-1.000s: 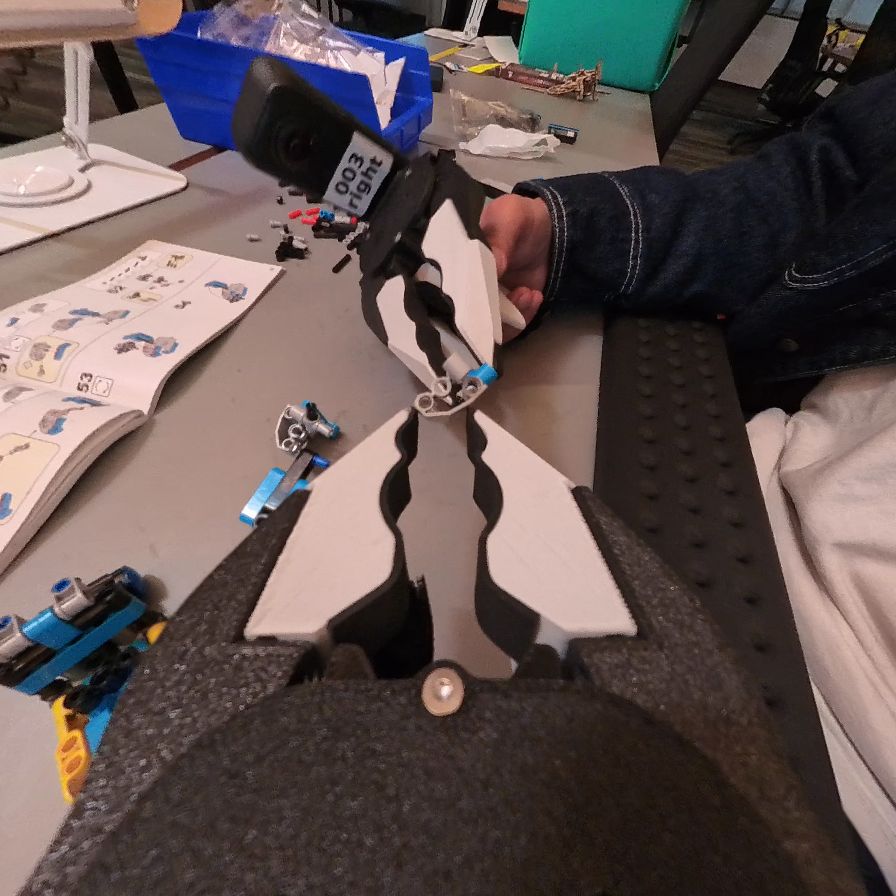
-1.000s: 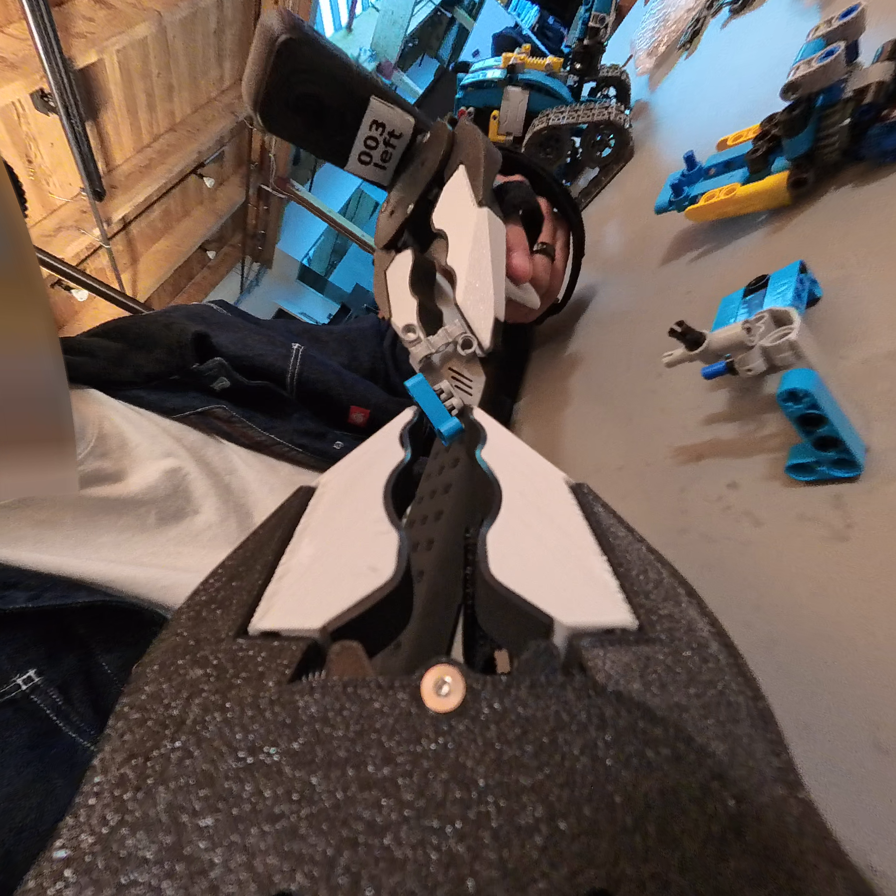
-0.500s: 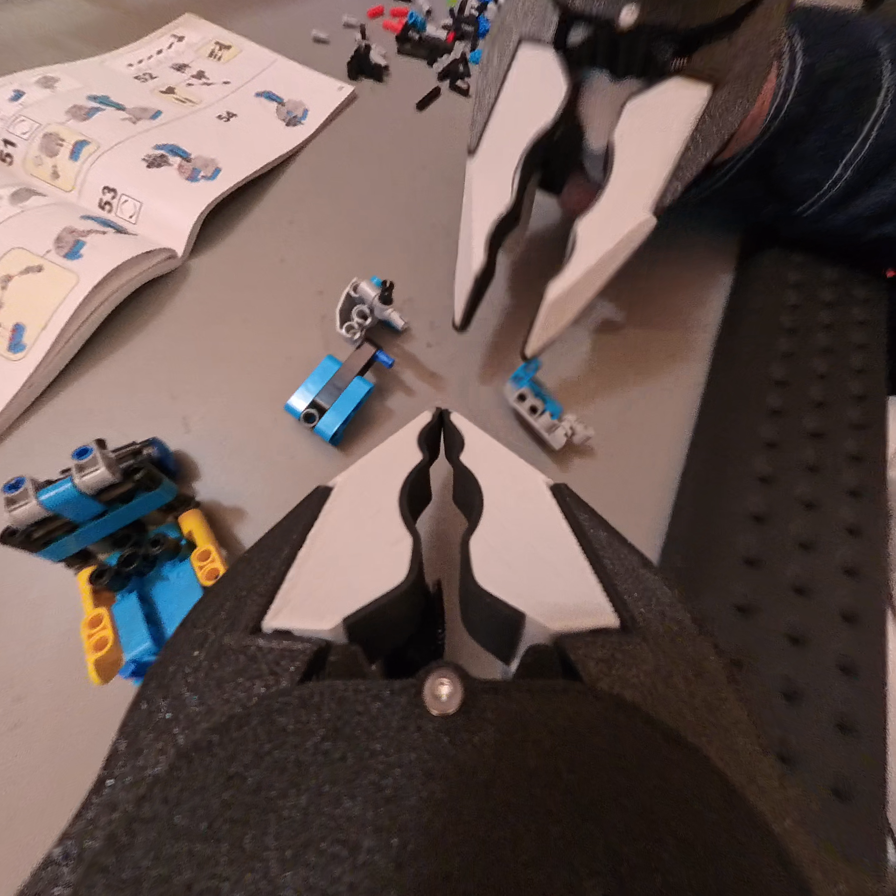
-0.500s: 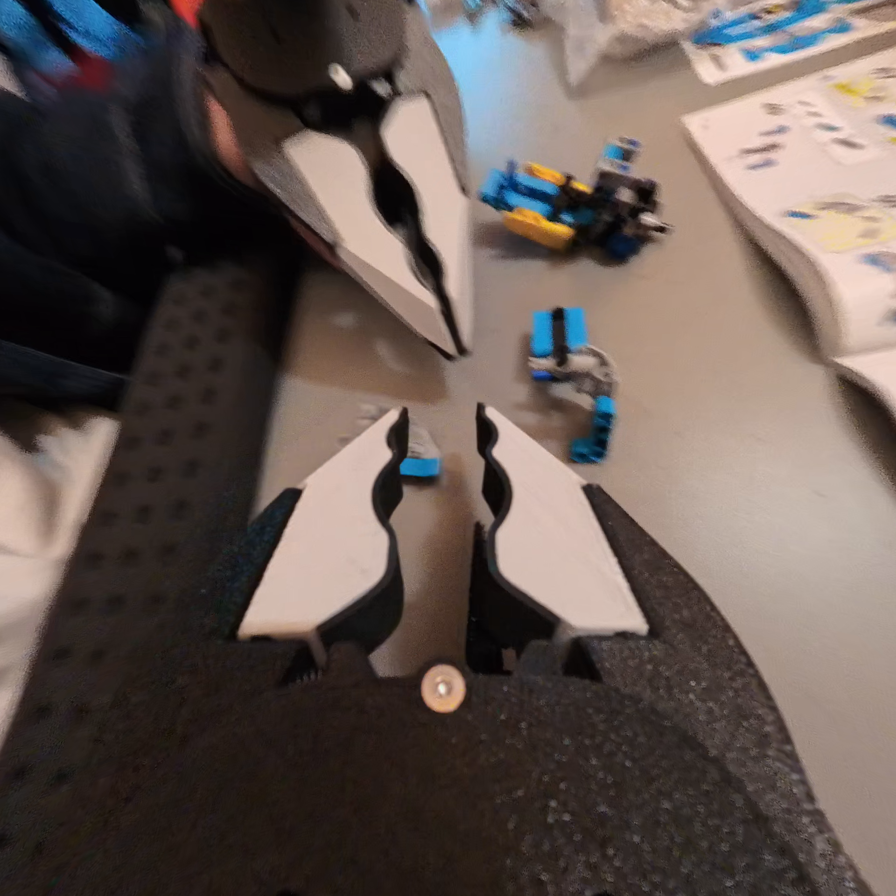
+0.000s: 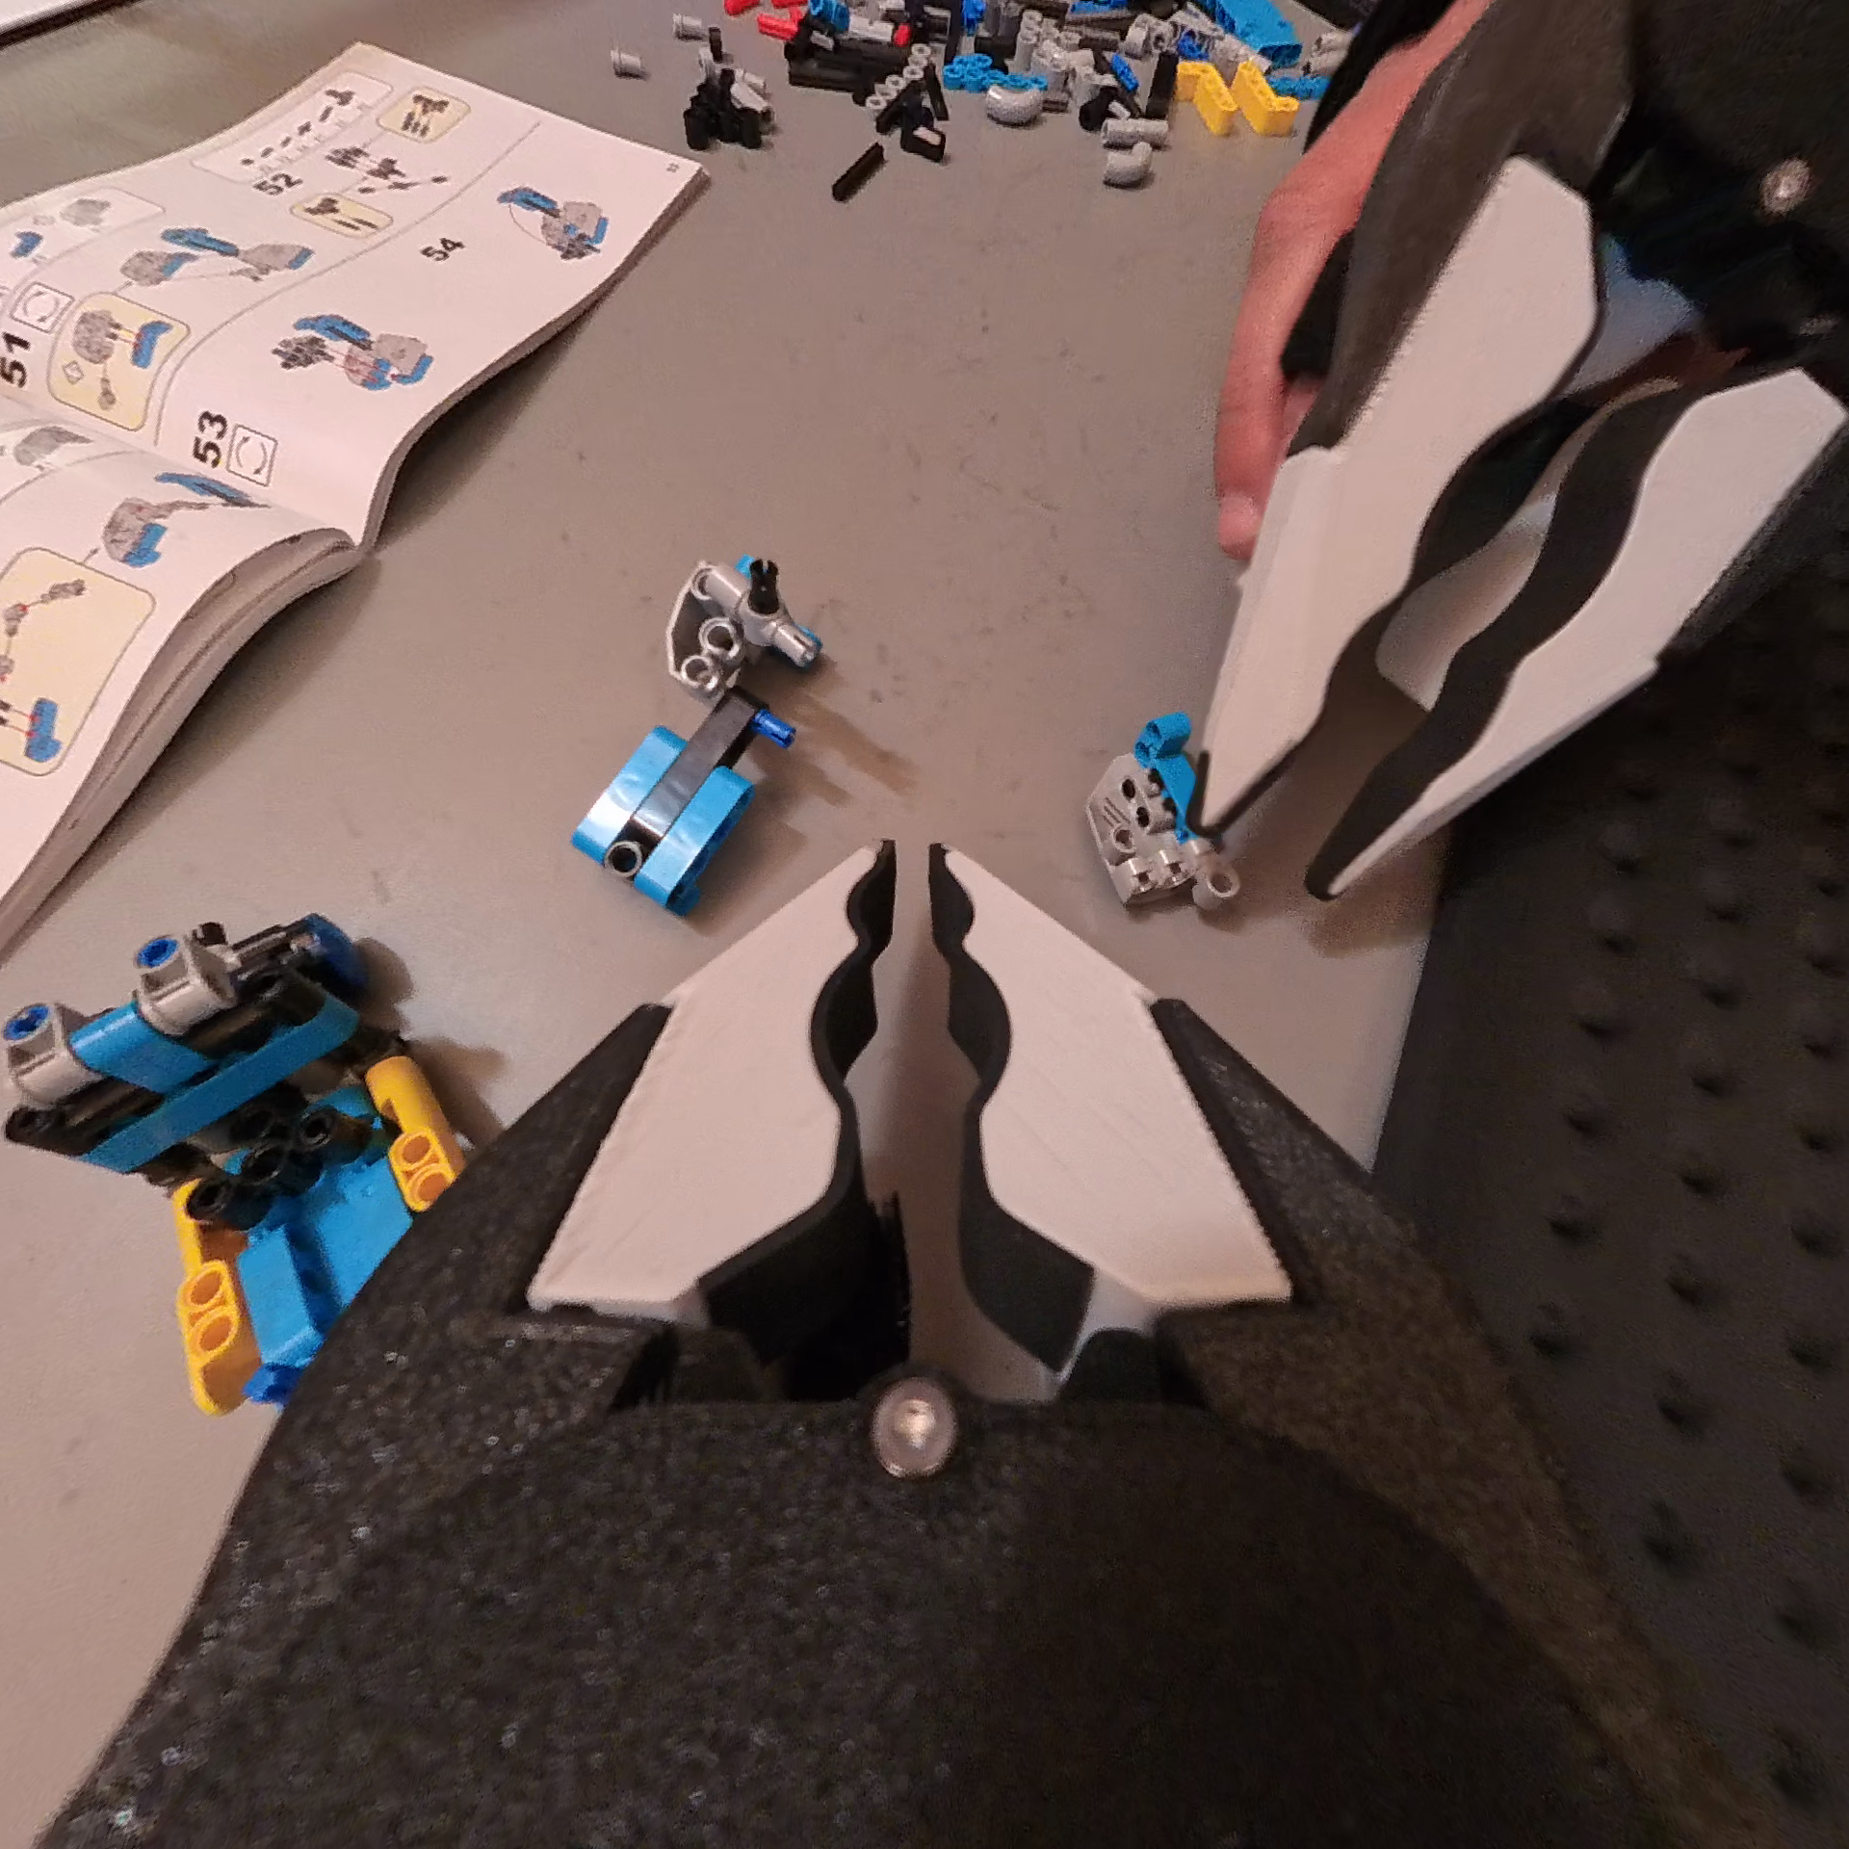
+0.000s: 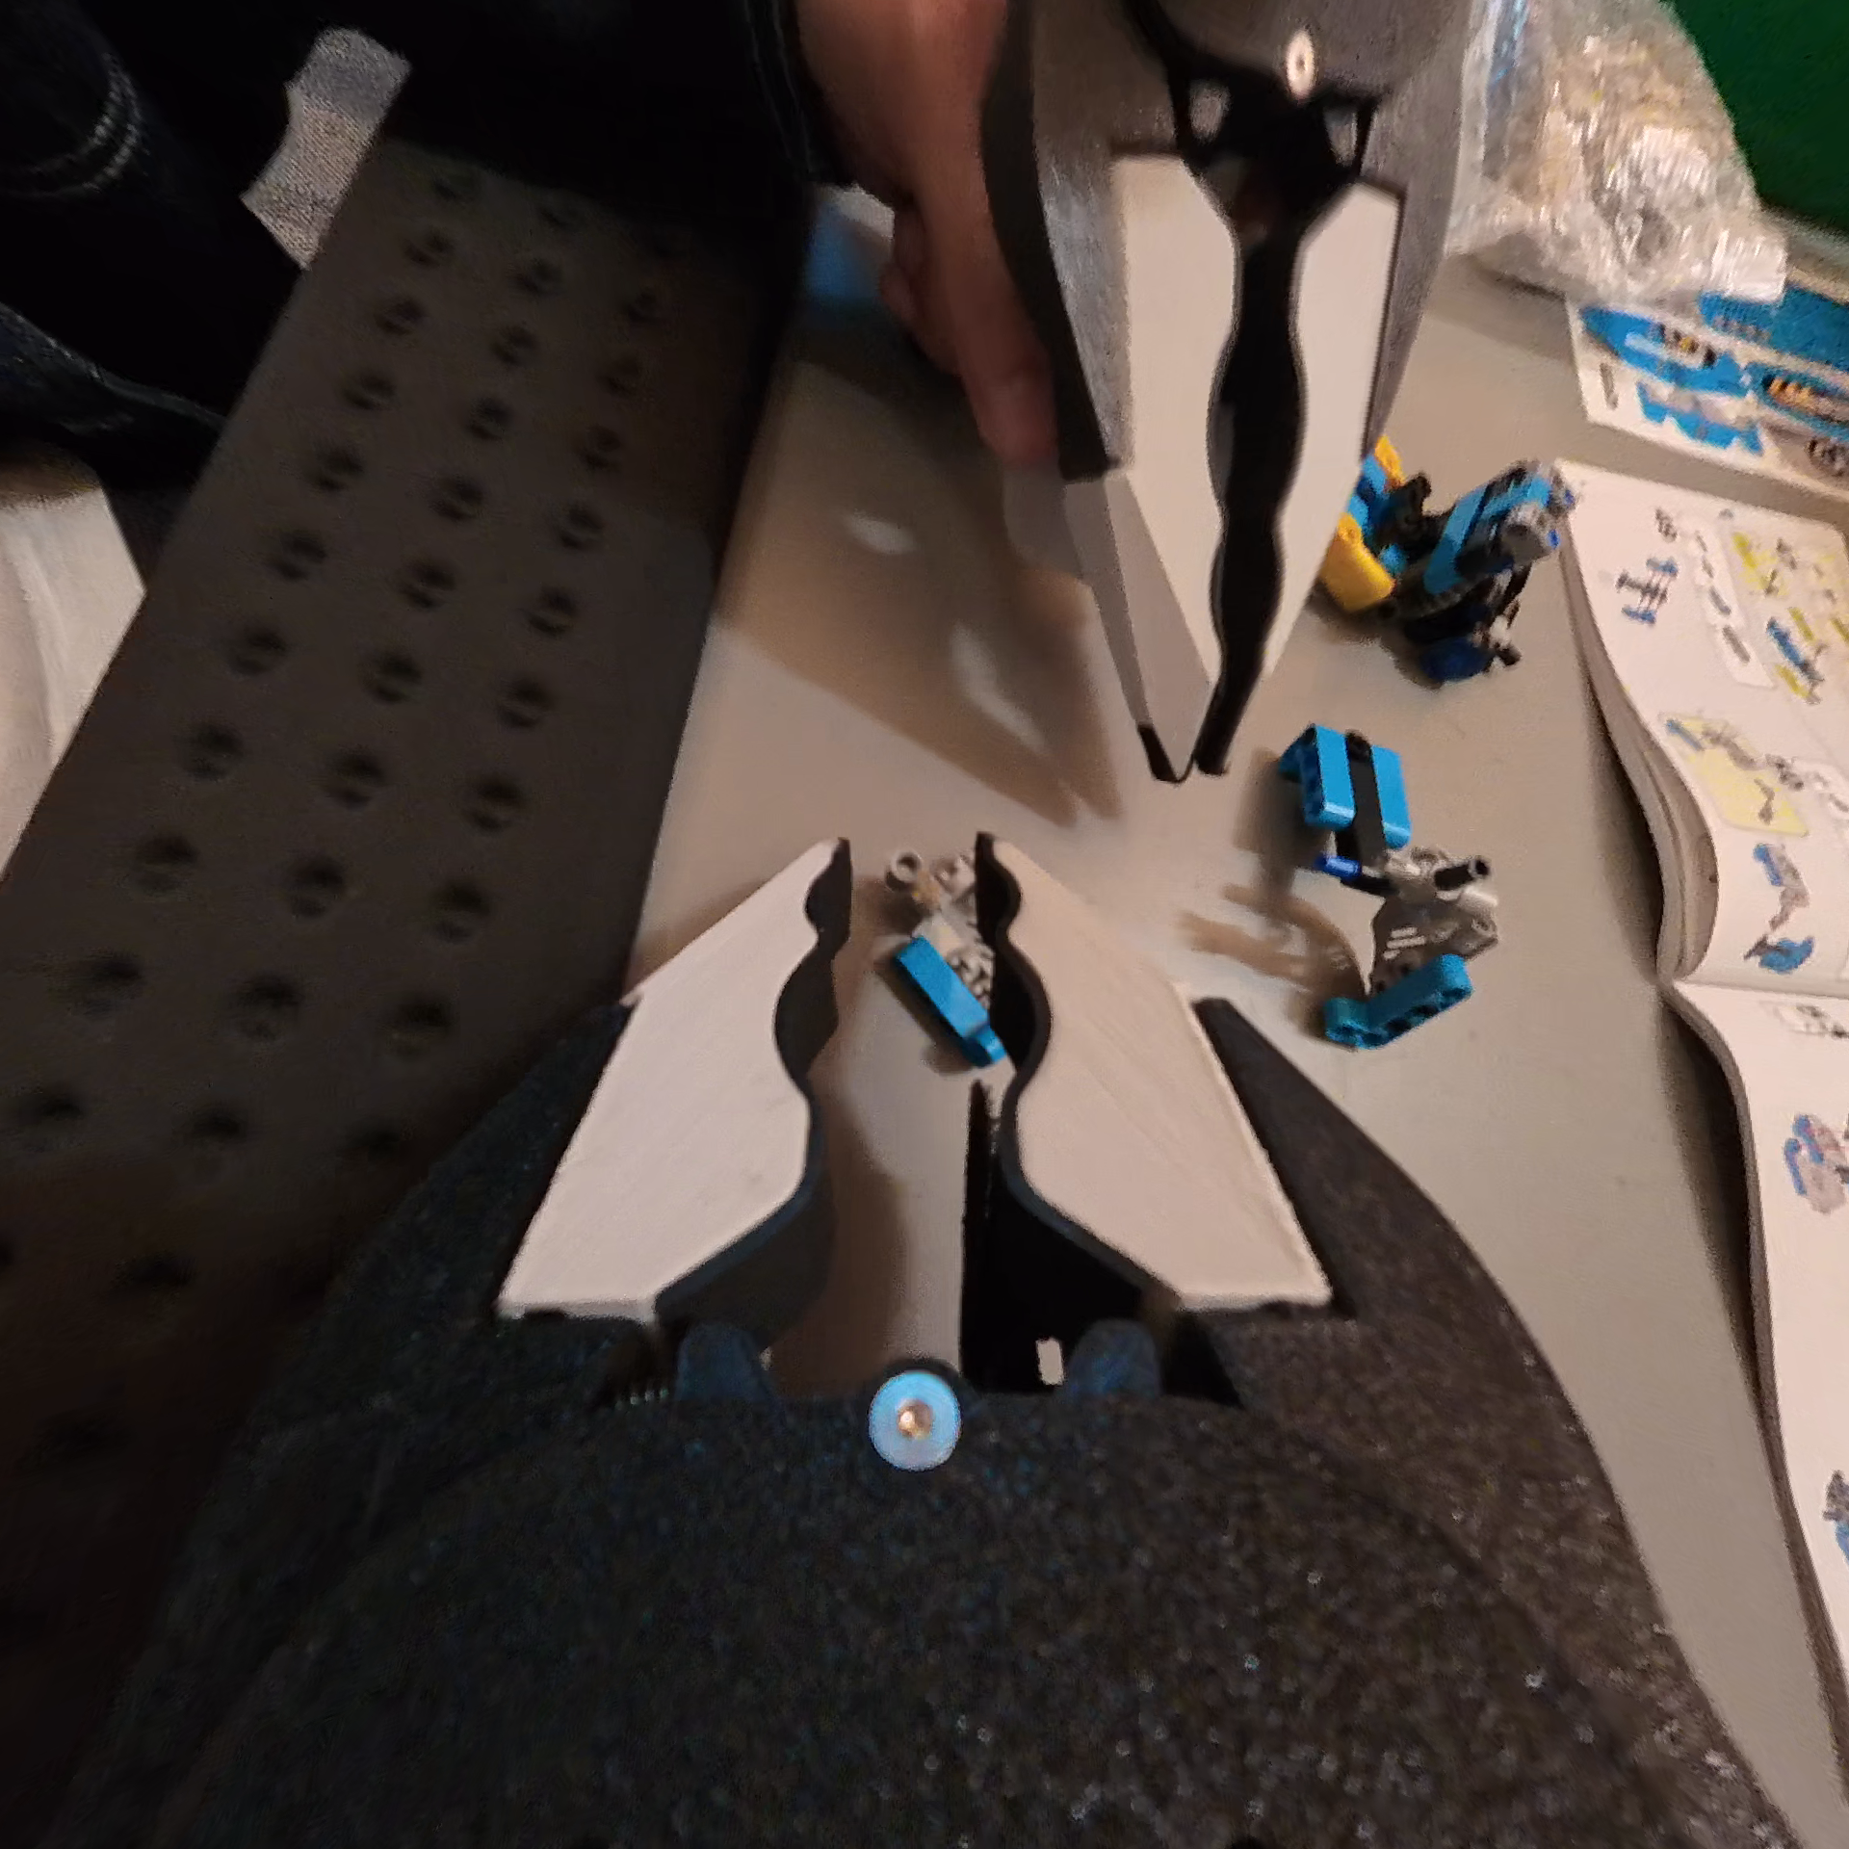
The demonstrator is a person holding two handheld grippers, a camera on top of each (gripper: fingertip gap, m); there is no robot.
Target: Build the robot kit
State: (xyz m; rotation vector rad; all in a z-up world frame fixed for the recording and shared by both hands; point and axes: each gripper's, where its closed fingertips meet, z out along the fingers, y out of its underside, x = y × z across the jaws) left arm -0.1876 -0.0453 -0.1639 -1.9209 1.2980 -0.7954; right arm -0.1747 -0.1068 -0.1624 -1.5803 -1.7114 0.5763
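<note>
Hovering low over the grey counter (image 5: 900, 400), the left gripper (image 5: 910, 850) was nearly closed and empty, only a thin slit between its tips; half a second before it had been in much the same pose, and a second before it had shared a small grey-and-blue piece (image 5: 1156, 815) in mid-air with the right gripper (image 5: 1266, 860). That piece now lay on the counter, just beside the right gripper's nearer tip and close to the counter's near edge, where a black studded mat (image 5: 1651, 1101) began. A blue-and-black part (image 5: 665, 815) with a grey joint sat ahead and left of the left tips, apart from them. A bigger blue-and-yellow build (image 5: 230, 1131) stood at the left, a booklet (image 5: 250, 330) lay open beyond it, and loose bricks (image 5: 1001, 80) crowded the far side. Bare counter lay between the booklet and the right gripper.

From the right wrist, the right gripper (image 6: 912, 860) was open, holding nothing, its tips either side of the piece (image 6: 941, 961), which lay flat on the counter; earlier it had pinched that piece aloft. The left gripper (image 6: 1186, 765) pointed down just beyond, tips almost together. The mat (image 6: 380, 650) bordered the left side; the part (image 6: 1371, 870), build (image 6: 1441, 570) and booklet (image 6: 1751, 800) lay to the right.
</note>
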